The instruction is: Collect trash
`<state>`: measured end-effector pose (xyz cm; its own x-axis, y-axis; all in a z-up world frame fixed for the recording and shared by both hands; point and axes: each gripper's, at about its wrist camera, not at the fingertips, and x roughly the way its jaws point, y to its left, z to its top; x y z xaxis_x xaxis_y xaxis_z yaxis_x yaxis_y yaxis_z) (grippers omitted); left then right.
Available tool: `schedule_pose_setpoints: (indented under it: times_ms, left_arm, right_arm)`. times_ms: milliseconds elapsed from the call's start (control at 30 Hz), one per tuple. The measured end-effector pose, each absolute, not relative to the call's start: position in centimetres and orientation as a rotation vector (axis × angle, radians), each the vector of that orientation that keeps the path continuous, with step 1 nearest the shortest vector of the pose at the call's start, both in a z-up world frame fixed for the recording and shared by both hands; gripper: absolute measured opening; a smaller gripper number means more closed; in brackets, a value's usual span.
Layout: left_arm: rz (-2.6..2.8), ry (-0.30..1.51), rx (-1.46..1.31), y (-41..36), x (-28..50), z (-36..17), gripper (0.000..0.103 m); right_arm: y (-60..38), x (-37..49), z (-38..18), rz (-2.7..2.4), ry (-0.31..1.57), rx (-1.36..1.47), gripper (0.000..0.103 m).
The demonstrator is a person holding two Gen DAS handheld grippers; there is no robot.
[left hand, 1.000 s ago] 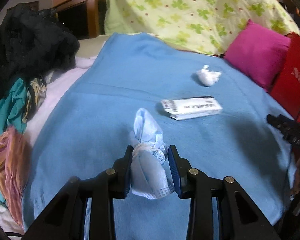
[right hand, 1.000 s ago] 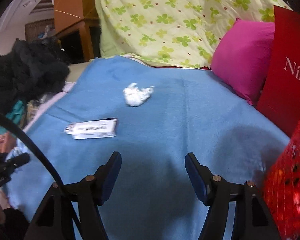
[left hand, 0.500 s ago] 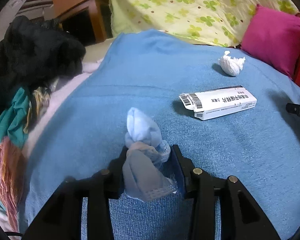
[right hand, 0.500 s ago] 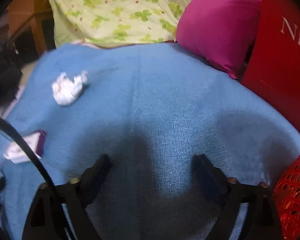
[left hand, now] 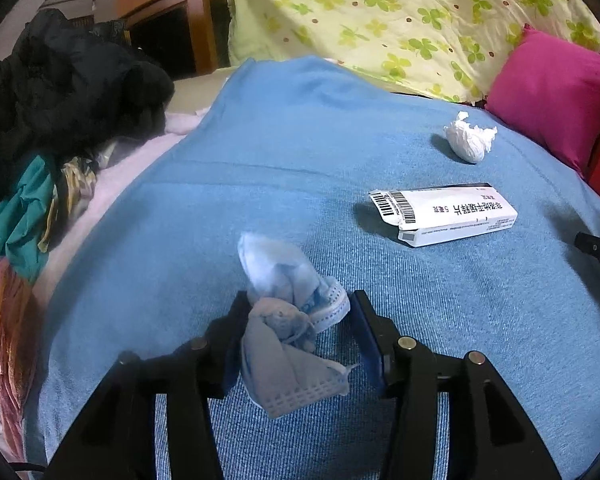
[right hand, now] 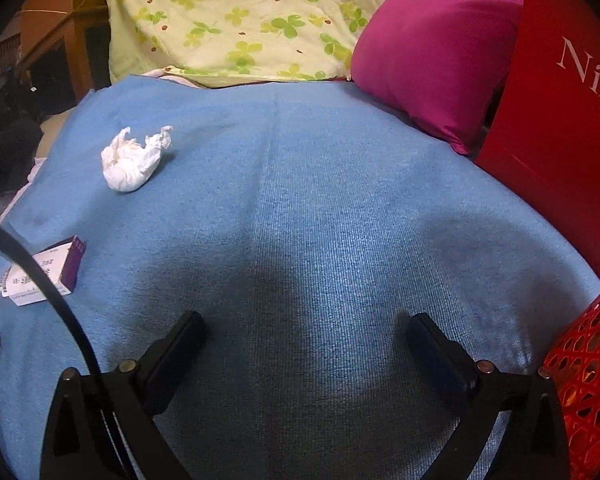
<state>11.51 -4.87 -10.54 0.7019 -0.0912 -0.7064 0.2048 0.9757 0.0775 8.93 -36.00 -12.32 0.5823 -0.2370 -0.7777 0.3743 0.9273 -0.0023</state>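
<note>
A crumpled blue face mask (left hand: pixel 284 304) rests on the blue blanket (left hand: pixel 280 140), between the fingers of my left gripper (left hand: pixel 298 320). Its jaws are opening: the left pad still brushes the mask and a small gap shows at the right pad. Farther right lies a white medicine box (left hand: pixel 448 214), with a white tissue ball (left hand: pixel 469 140) beyond it. My right gripper (right hand: pixel 304 332) hovers low over bare blanket, its jaws opening wide with nothing between them. From that side the tissue ball (right hand: pixel 132 160) sits far left and the medicine box (right hand: pixel 44 272) at the left edge.
A red mesh basket (right hand: pixel 584 368) stands at the right gripper's lower right, with a red paper bag (right hand: pixel 568 120) behind it. A pink pillow (left hand: pixel 548 96) and a floral quilt (left hand: pixel 380 12) line the back. Piled clothes (left hand: pixel 60 92) crowd the left edge. A black cable (right hand: pixel 40 280) crosses the right wrist view.
The left gripper sank toward the blanket with the mask and its jaws spread apart off it. The right gripper swung right and down toward the red basket, its jaws widening.
</note>
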Motion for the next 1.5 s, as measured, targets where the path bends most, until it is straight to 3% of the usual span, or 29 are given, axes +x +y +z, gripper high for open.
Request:
schedule_pose_setpoints:
  times_ms: [1500]
  left_arm:
    - [-0.183, 0.776, 0.147, -5.4, 12.6, -10.7, 0.056]
  right_arm:
    - [-36.4, 9.2, -12.6, -0.359, 0.878, 0.169, 0.103]
